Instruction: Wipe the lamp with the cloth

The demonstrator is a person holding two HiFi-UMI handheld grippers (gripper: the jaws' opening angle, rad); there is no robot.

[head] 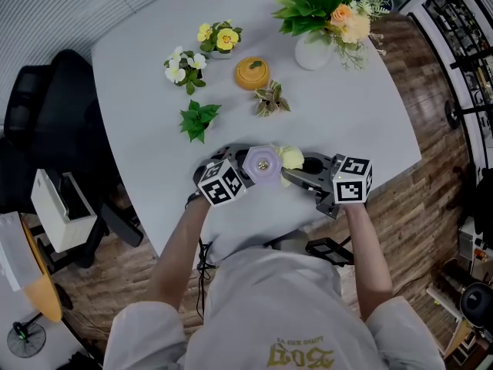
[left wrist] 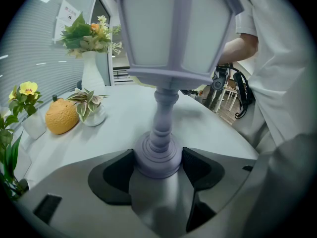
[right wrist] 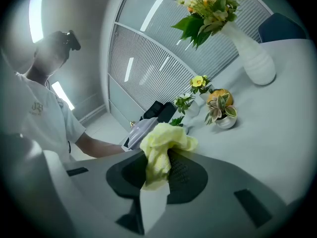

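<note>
A white table [head: 139, 83] stands on a wooden floor [head: 420, 199]. The lamp [head: 263, 164] sits close to the table's near edge, just ahead of the person. It is upright: its long axis runs straight up from the tabletop, and its six-sided lilac top faces the head camera.

The left gripper [left wrist: 158, 168] lies low at the lamp's left. Its jaws are closed narrowly on the lamp's round foot, with a dark pad [left wrist: 115, 175] against each side. The right gripper [right wrist: 157, 175] is at the lamp's right, its jaws pinched on a yellow cloth [right wrist: 163, 145] that bunches up above them. In the head view the cloth sits just beside the lamp's top, on its right; whether the two touch I cannot tell.

Only the left gripper view shows the turned stem and the foot, which the lamp's top hides from above. Only the right gripper view shows the cloth folded between the jaws, with the lamp's pale shade just behind it.

Beyond the lamp are a green leafy sprig [head: 199, 119] and a small striped plant [head: 270, 100]. Past those are an orange ornament [head: 253, 73], white flowers [head: 183, 66] and yellow flowers [head: 219, 38]. Farthest from the lamp, off to the right, stands a white vase [head: 313, 51] of flowers.
</note>
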